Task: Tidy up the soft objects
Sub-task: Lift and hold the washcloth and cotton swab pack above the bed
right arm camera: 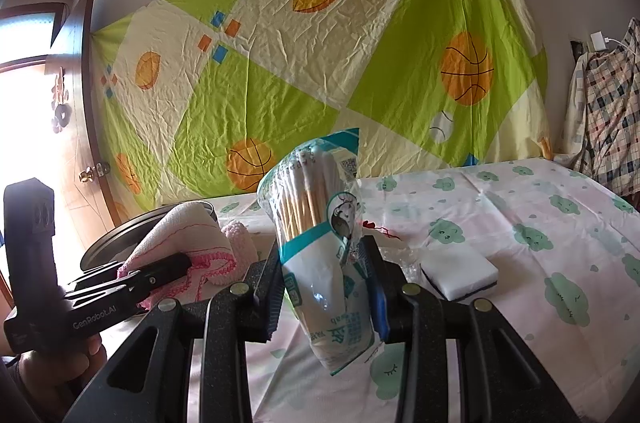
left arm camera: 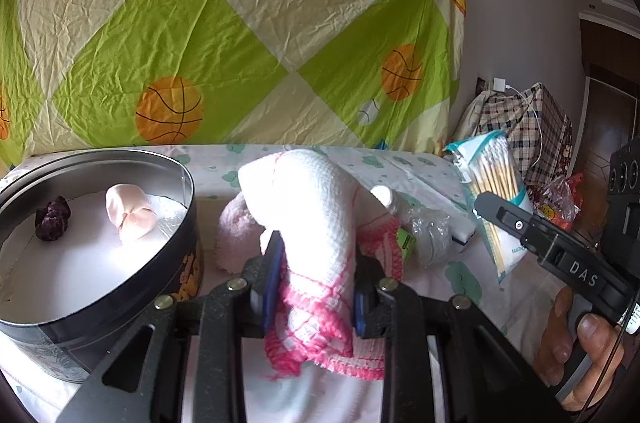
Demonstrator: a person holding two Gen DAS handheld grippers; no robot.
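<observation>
My left gripper (left arm camera: 316,287) is shut on a white cloth with pink edging (left arm camera: 316,215), which stands up between the fingers and droops over them; the same cloth (right arm camera: 188,235) shows at the left of the right wrist view. My right gripper (right arm camera: 326,287) is shut on a plastic bag of cotton swabs (right arm camera: 320,223) and holds it upright above the bed; that bag (left arm camera: 496,191) appears at the right of the left wrist view. A round black tin (left arm camera: 120,287) to the left of the cloth holds a pale pink bundle (left arm camera: 128,215) and a dark purple bundle (left arm camera: 52,219).
A fluffy pink item (left arm camera: 236,235) lies behind the cloth beside the tin. A white sponge block (right arm camera: 460,271) and crinkled clear plastic (left arm camera: 428,227) lie on the cloud-print sheet (right arm camera: 540,223). A checked bag (left arm camera: 532,131) stands at the far right. A green sports-print sheet (left arm camera: 240,23) covers the wall.
</observation>
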